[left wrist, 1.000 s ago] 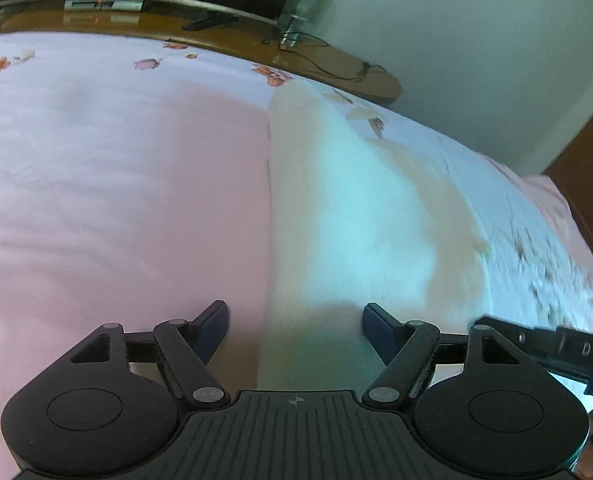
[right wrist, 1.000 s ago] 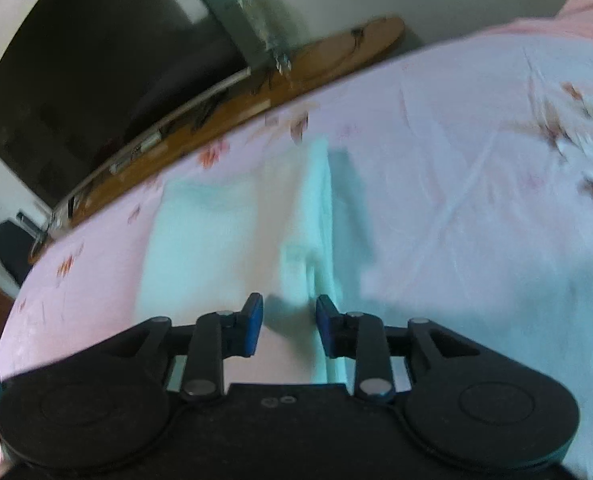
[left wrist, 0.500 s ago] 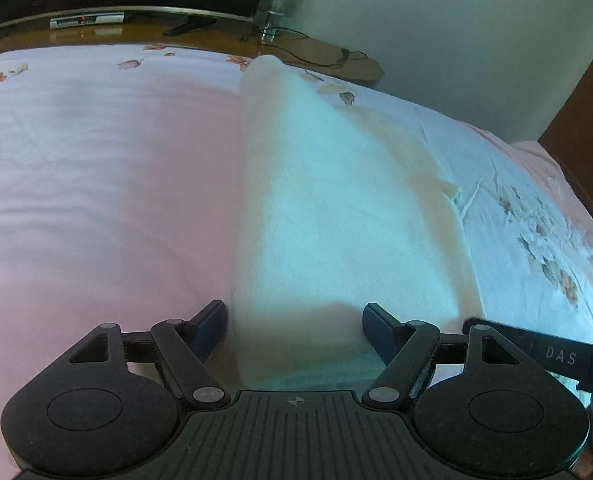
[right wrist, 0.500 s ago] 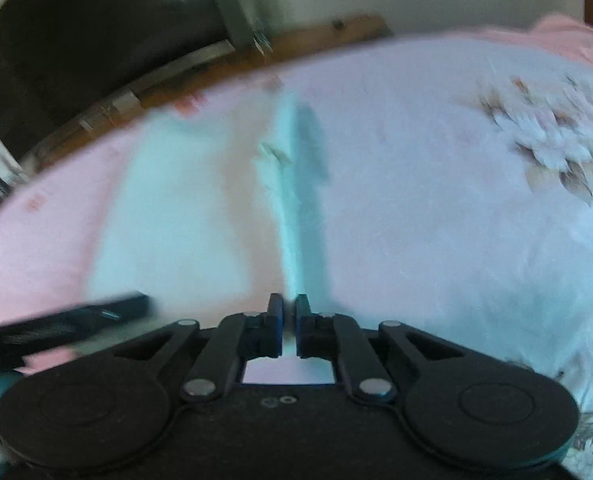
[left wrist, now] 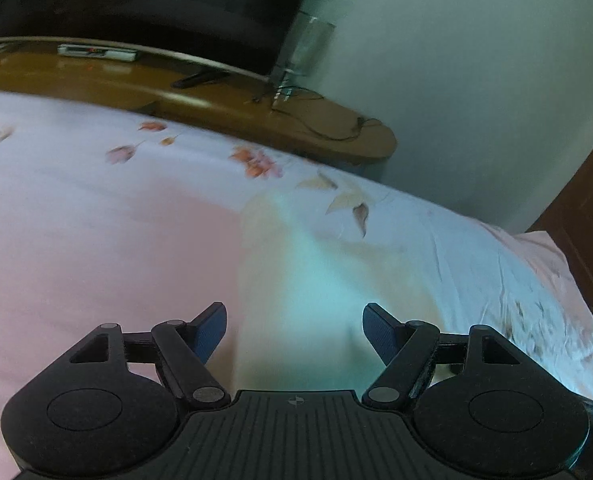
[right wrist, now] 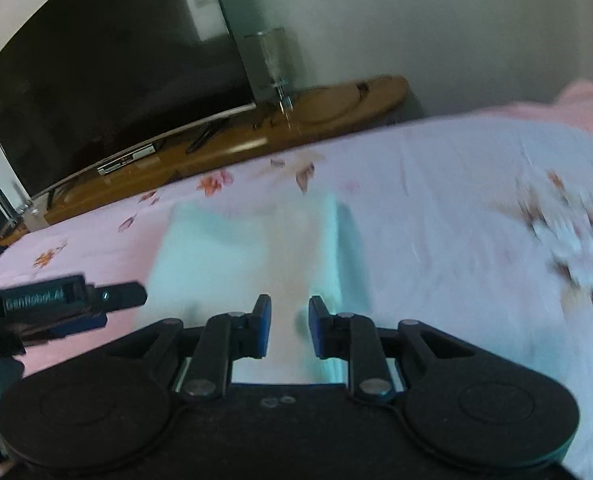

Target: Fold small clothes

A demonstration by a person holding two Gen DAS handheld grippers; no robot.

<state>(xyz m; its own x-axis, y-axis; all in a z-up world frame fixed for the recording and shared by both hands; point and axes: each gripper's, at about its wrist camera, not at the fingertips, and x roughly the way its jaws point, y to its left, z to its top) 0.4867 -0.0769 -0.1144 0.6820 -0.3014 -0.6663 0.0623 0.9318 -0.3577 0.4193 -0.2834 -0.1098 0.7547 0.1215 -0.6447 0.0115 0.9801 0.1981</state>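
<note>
Television (right wrist: 108, 80) whole only right wrist; left gripper (right wrist: 76, 300) there.

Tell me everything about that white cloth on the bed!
The white cloth looks soft and knitted, pale cream-white. It lies folded into a long strip, flat on the pink flowered bedsheet, running away toward the wooden TV bench. Motion blur hides finer detail. It lies in front of both grippers, and neither seems to pinch it.

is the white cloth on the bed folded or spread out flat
Folded. The white cloth lies as a narrow strip on the bed sheet, one layer doubled over another along its length.
</note>
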